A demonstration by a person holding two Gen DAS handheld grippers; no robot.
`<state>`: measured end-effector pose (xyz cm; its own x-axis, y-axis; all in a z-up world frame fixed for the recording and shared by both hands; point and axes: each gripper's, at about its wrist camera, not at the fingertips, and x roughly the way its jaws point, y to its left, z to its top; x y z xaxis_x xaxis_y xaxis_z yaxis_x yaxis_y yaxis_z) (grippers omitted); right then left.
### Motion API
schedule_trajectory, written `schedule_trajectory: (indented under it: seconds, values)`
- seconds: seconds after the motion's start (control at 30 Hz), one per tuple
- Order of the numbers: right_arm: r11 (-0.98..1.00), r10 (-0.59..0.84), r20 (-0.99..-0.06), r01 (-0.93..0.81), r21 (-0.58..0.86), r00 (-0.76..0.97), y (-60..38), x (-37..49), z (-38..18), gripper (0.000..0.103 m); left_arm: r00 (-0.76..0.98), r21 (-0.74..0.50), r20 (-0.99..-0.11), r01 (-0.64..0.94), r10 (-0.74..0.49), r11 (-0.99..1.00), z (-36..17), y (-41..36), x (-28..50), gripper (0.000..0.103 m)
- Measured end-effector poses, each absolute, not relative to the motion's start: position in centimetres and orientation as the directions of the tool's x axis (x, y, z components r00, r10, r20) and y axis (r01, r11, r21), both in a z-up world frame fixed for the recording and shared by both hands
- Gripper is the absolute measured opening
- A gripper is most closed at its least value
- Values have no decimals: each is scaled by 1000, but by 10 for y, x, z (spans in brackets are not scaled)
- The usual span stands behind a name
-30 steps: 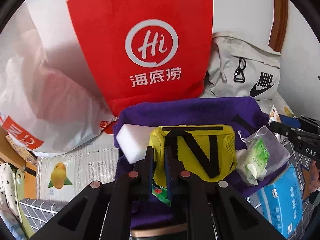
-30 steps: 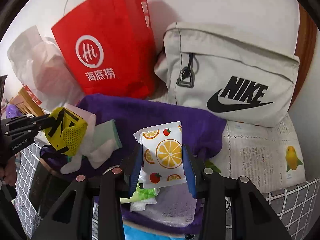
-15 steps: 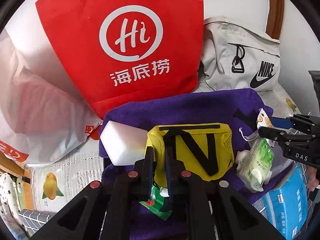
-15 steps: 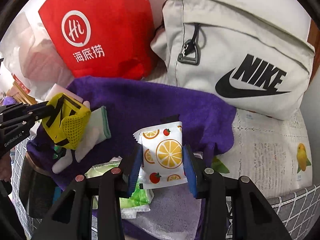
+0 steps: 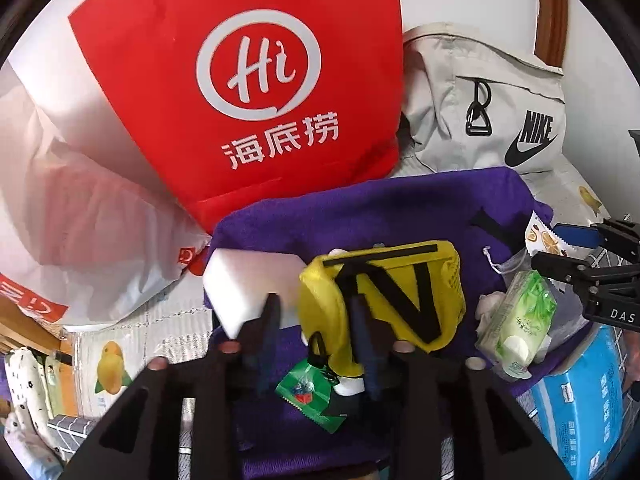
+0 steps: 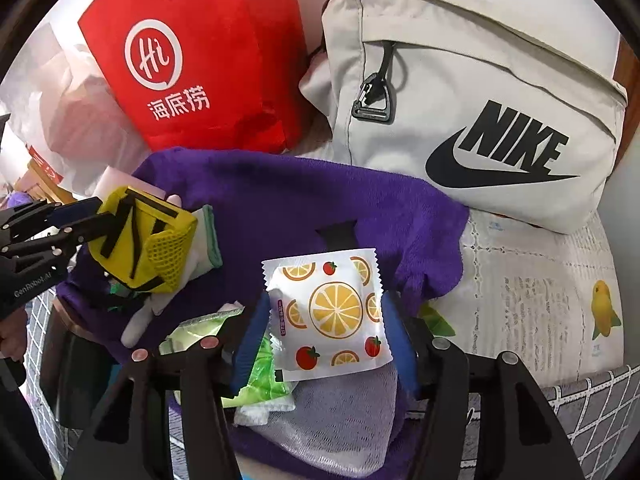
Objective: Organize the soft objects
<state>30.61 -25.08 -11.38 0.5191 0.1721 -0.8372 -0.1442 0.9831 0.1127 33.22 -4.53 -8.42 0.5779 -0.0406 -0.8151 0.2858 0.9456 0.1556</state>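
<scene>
I have my left tool (image 5: 316, 320) parted around the yellow pouch (image 5: 384, 292), my right tool (image 6: 324, 332) clamping the fruit-print packet (image 6: 328, 312); next, probably bagging them.

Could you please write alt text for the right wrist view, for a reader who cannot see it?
The right tongs grip a white packet printed with orange slices and tomatoes, above a purple towel. At the left edge, the left tongs meet a yellow mesh pouch. A red bag and a beige Nike bag stand behind.
</scene>
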Motion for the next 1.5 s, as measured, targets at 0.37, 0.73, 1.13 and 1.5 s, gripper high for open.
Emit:
schedule_trajectory:
  seconds: [0.37,0.73,1.13,1.5]
  values:
    - [985,164,-797,-137,103,581,-248,267,-72,73,637,138,-769,247,-53,959,-41,-30,289,72]
    - [989,143,-744,-117,87,652,-233,184,-22,87,656,47,-748,203,-101,978,-9,-13,200,84]
    - [993,115,-739,-76,86,664,-231,92,-11,93,669,-23,-733,151,-119,988,-2,-1,114,87]
    - [996,86,-729,-56,65,679,-219,45,-2,97,686,-12,-724,94,-73,996,-1,3,64,87]
